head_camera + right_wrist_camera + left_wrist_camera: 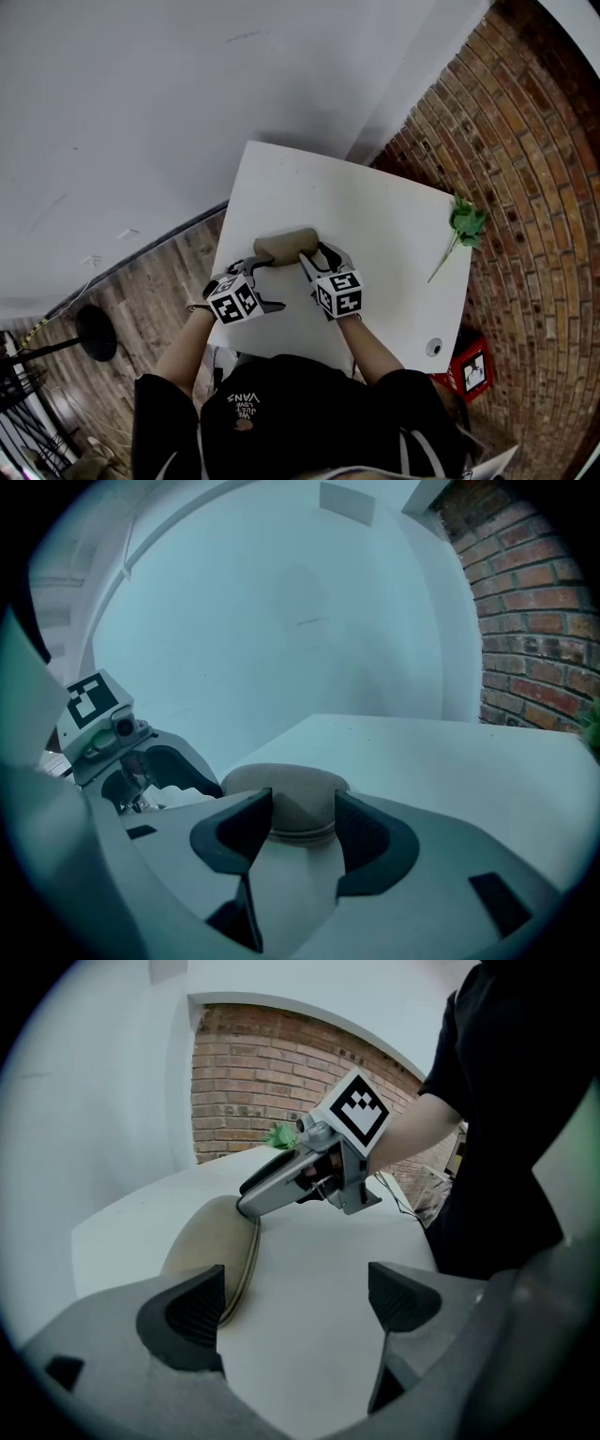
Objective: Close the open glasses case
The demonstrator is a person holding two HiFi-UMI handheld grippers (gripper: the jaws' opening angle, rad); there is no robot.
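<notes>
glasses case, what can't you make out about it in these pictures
Inside: no view looks into the glasses case; contents unknown.
Left gripper view: one jaw of the left gripper hides the seam's near end, so full closure is unclear.
Right gripper view: the jaws of the right gripper cover the case's sides; contact unclear.
Head view: case too small for seam detail.

glasses case (286, 246) 1 | tongs 2: left tongs (300, 1302), right tongs (302, 822) | table (394, 234) 1 | green sprig (466, 223) 1

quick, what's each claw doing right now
left claw: open, empty, beside the case
right claw: open, tips at the case end, not clamping it
</notes>
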